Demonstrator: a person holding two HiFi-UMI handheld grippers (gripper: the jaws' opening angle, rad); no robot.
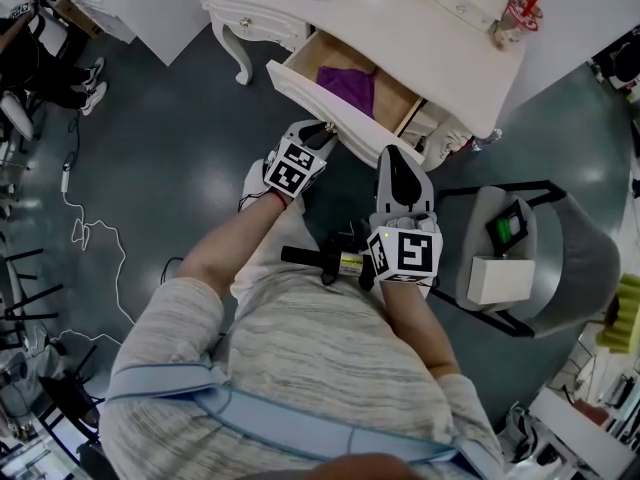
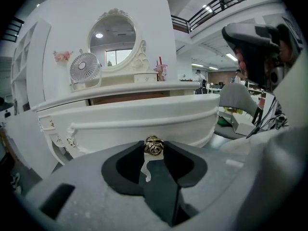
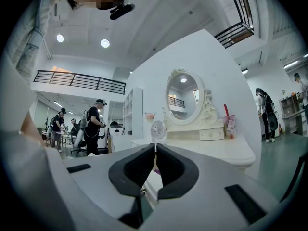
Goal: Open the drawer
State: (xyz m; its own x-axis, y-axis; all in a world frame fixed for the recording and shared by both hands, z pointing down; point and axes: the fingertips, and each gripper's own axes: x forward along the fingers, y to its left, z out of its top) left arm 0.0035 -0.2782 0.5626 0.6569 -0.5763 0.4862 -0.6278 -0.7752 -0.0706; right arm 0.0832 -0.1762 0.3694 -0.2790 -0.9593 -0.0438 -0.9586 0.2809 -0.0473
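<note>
left claw [image 2: 154, 148] grips knob [image 2: 154, 145], head view: purple cloth [image 1: 348, 88]

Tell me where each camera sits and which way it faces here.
Head view: on the person's head, looking steeply down at the open drawer and dressing table; torso, forearms, left tongs and right tongs show.
Left gripper view: on the left tongs, facing the drawer front; its jaws clamp the gold knob.
Right gripper view: on the right tongs, facing the table; jaws together, empty; sleeve at left.
Shared: both gripper views show the oval mirror and fan.
</note>
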